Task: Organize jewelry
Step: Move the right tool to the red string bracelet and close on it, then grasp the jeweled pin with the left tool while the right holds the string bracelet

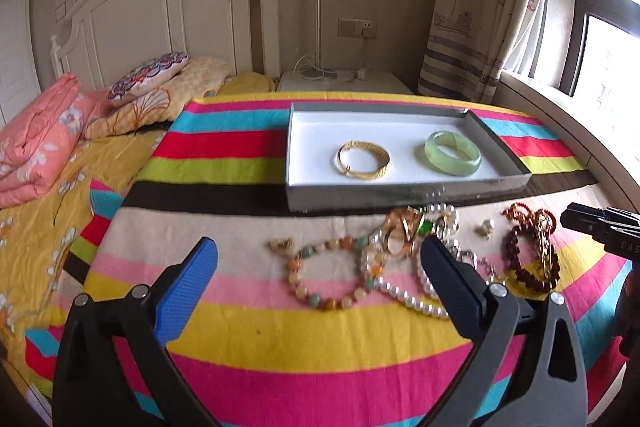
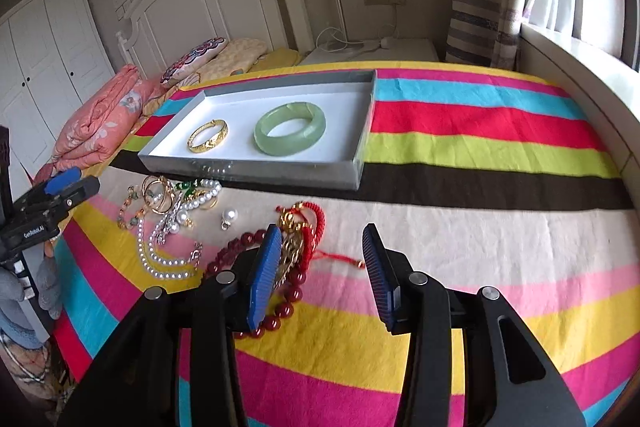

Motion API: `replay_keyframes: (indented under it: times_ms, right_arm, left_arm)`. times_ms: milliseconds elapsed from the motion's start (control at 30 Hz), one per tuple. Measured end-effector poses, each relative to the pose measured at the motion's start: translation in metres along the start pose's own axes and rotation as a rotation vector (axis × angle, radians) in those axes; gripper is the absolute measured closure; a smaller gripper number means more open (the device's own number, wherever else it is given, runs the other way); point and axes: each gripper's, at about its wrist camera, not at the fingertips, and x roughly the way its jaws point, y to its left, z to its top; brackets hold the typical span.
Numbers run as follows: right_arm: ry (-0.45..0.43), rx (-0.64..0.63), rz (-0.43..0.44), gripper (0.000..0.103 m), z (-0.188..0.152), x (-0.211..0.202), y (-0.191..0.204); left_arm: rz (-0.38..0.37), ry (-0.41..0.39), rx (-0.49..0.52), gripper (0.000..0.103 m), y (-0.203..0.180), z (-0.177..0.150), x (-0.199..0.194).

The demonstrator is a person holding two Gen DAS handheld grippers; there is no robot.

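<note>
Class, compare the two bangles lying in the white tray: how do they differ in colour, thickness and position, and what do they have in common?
The gold bangle is shiny yellow metal; the jade bangle is pale, cloudy green. The gold bangle is a thin band, and the jade bangle is much thicker and chunkier. The gold bangle lies on the pillow side of the tray, the jade bangle on the window side. Both are rings lying flat, apart from each other, inside the tray.

Both wrist views look down over the striped bed toward the tray (image 1: 408, 189) (image 2: 256, 171); the left sits nearer the headboard (image 1: 160, 7).
</note>
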Motion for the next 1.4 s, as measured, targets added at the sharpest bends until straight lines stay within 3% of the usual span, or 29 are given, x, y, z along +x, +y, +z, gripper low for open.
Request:
replay_keyframes:
  times_ms: [133, 267, 367, 600, 1000, 1067, 1400]
  right_arm:
    - [-0.011, -0.054, -0.028, 0.061, -0.009, -0.003, 0.015]
    - [0.029, -0.097, -0.041, 0.062, -0.01, 0.01, 0.028]
    - [0.027, -0.088, -0.04, 0.062, -0.007, 0.013, 0.028]
    - [0.018, -0.054, -0.027, 0.064, -0.004, 0.014, 0.02]
    - [0.041, -0.057, -0.034, 0.092, -0.001, 0.018, 0.019]
    - [0.03, -0.07, -0.036, 0.097, -0.002, 0.016, 0.021]
    - [-0.107, -0.104, 0.0, 0.098, 0.002, -0.023, 0.041]
  left_arm:
    - [-0.037, 0.044, -0.048, 0.002, 0.009, -0.024, 0.003]
    - [-0.076, 0.026, -0.127, 0.002, 0.025, -0.026, -0.001]
    - [-0.113, 0.055, -0.152, 0.002, 0.029, -0.027, 0.004]
    - [-0.108, 0.069, -0.147, 0.002, 0.027, -0.022, 0.009]
    - [-0.111, 0.073, -0.149, 0.002, 0.029, -0.022, 0.01]
    - [-0.109, 0.072, -0.149, 0.002, 0.029, -0.023, 0.01]
    - [-0.111, 0.072, -0.152, 0.002, 0.028, -0.024, 0.01]
